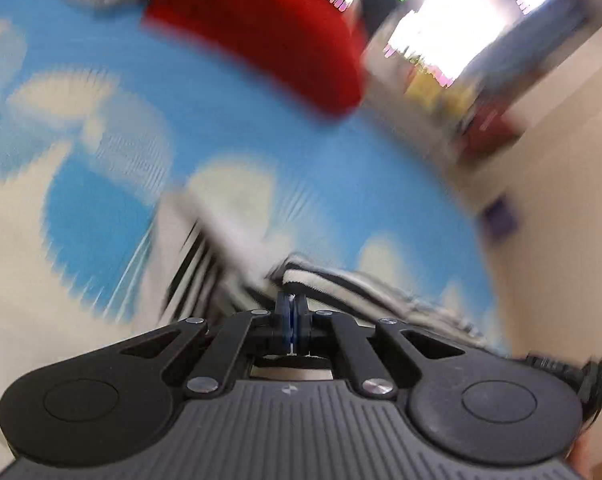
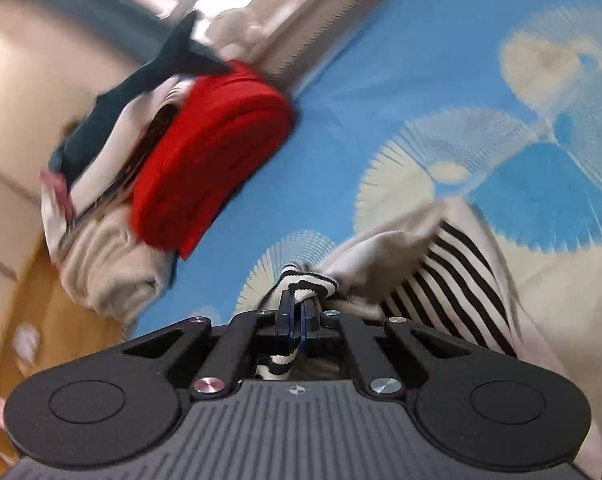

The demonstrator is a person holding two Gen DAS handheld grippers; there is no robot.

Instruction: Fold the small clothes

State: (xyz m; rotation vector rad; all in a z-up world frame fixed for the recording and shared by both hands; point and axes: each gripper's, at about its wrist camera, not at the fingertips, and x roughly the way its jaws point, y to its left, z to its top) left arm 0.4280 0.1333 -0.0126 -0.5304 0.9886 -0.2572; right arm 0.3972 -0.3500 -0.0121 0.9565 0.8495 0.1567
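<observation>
Both claws, left claw [image 1: 292,312] and right claw [image 2: 297,312], pinch the striped top [image 2: 441,276]; unfolded yet; folded red garment [image 2: 209,160] lies beyond it on the bed sheet [image 2: 381,100].

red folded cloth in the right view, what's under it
The red folded cloth sits on a pile of pale and dark clothes. Its own bulk hides what lies directly beneath.

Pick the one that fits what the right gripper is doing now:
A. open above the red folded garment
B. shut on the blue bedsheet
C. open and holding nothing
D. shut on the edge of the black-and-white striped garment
D: in the right wrist view the right gripper has its jaws closed on the banded edge of the striped garment, with fabric bunched between them.
</observation>
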